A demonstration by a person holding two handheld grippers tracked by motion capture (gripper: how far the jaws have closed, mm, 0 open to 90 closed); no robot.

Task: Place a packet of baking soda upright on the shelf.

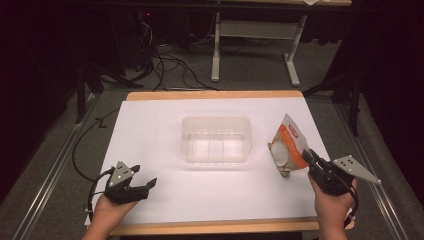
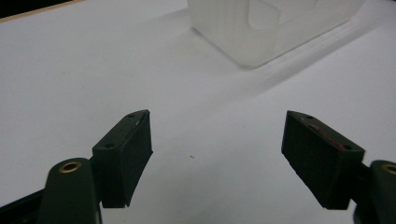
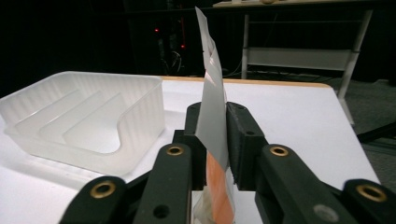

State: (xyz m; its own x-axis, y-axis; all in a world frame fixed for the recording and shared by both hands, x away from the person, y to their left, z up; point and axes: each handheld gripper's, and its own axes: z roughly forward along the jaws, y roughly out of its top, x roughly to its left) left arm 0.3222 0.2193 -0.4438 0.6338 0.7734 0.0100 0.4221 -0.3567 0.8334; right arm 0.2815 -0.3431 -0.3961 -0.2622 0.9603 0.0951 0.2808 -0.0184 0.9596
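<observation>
An orange and white snack pouch (image 1: 289, 147) stands on its lower end at the right of the white sheet, tilted. My right gripper (image 1: 306, 156) holds its near edge. In the right gripper view the pouch (image 3: 212, 93) rises edge-on between the two pads, which sit against its sides, so the right gripper (image 3: 216, 126) is shut on it. A clear plastic container (image 1: 216, 120) rests empty in the middle of the sheet, left of the pouch. My left gripper (image 1: 145, 175) lies low at the front left, open, with bare sheet between its jaws (image 2: 217, 140); the container (image 2: 261, 42) is beyond it.
A white sheet (image 1: 150, 130) covers the wooden table, with its front edge close to both hands. Behind the table, cables (image 1: 170, 65) trail over the floor and a white-framed table (image 1: 255, 30) stands farther back. Metal rails run along both sides.
</observation>
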